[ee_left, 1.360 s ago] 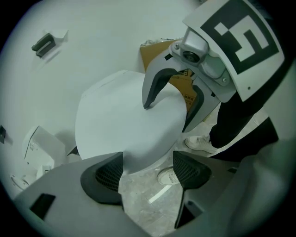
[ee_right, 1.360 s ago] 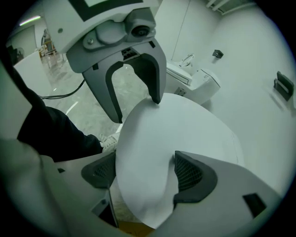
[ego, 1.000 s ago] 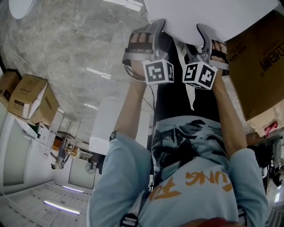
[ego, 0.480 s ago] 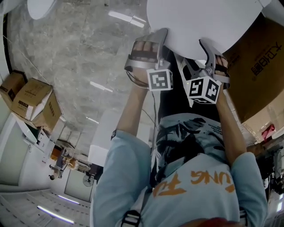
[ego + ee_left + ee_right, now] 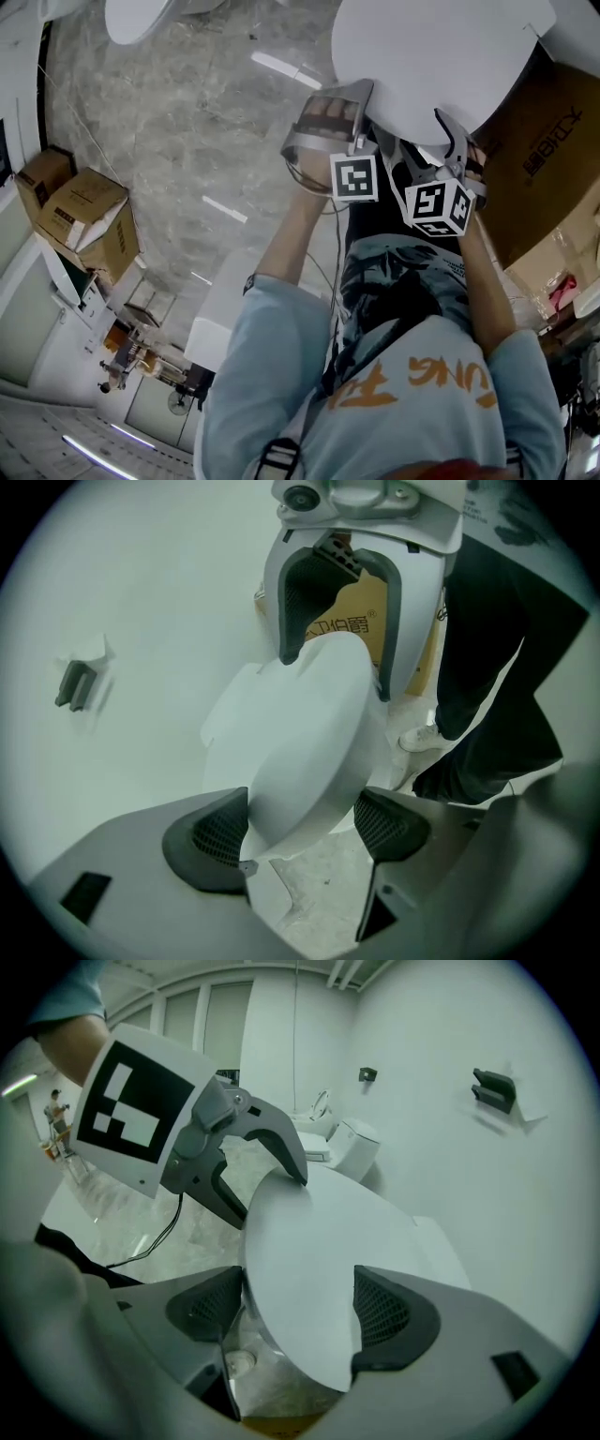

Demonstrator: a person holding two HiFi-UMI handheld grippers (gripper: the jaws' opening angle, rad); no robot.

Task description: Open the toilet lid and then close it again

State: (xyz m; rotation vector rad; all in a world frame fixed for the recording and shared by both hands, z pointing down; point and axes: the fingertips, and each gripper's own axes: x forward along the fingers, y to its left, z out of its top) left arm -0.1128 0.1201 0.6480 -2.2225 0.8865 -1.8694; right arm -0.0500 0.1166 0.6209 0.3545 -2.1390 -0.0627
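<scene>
The white toilet lid (image 5: 431, 56) is tilted up off the bowl, and both grippers are at its front rim. My left gripper (image 5: 361, 98) has its jaws open wide around the rim. In the left gripper view the lid (image 5: 300, 742) lies between the pads and leans on the left pad (image 5: 220, 841); these jaws have just been opening. My right gripper (image 5: 445, 131) straddles the rim beside it. The lid's face (image 5: 309, 1269) fills the gap of the right gripper (image 5: 295, 1309), with the left gripper's finger (image 5: 277, 1157) resting on the far rim.
A large cardboard box (image 5: 553, 150) stands right beside the toilet. Smaller boxes (image 5: 89, 220) sit across the marble floor (image 5: 206, 122). Another white fixture (image 5: 136, 19) is at the top left. The person's dark trouser legs (image 5: 497, 667) stand close by the bowl.
Both grippers have risen with the lid's rim between their jaws. The lid has swung further up and shows more of its face in the head view.
</scene>
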